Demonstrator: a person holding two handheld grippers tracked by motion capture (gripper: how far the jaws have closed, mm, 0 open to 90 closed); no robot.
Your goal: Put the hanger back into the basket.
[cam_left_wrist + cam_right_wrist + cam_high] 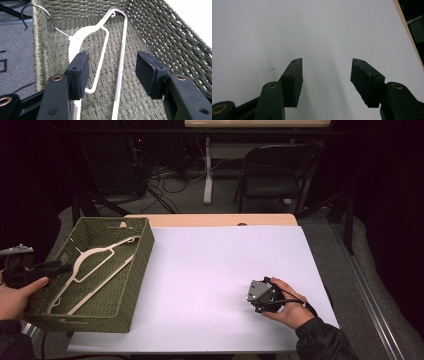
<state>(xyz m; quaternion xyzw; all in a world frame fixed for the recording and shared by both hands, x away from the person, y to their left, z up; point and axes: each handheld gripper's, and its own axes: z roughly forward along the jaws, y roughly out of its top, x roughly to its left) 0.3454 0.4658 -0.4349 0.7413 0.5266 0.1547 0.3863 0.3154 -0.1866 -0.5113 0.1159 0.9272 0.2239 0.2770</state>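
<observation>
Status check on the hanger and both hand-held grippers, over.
Left hand-held gripper open above the basket. White hanger lying inside, released. Right hand-held gripper open, empty, over the table. Nothing in the way.

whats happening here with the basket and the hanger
A person holds a two-jaw gripper in each hand at a table covered with a white sheet. A white hanger lies inside a green woven basket at the table's left side. The left gripper hangs over the basket with its jaws apart; the hanger lies beneath them, not gripped. The right gripper sits over the bare sheet, jaws open, holding nothing. It looks like the hanger has been dropped into the basket.
</observation>
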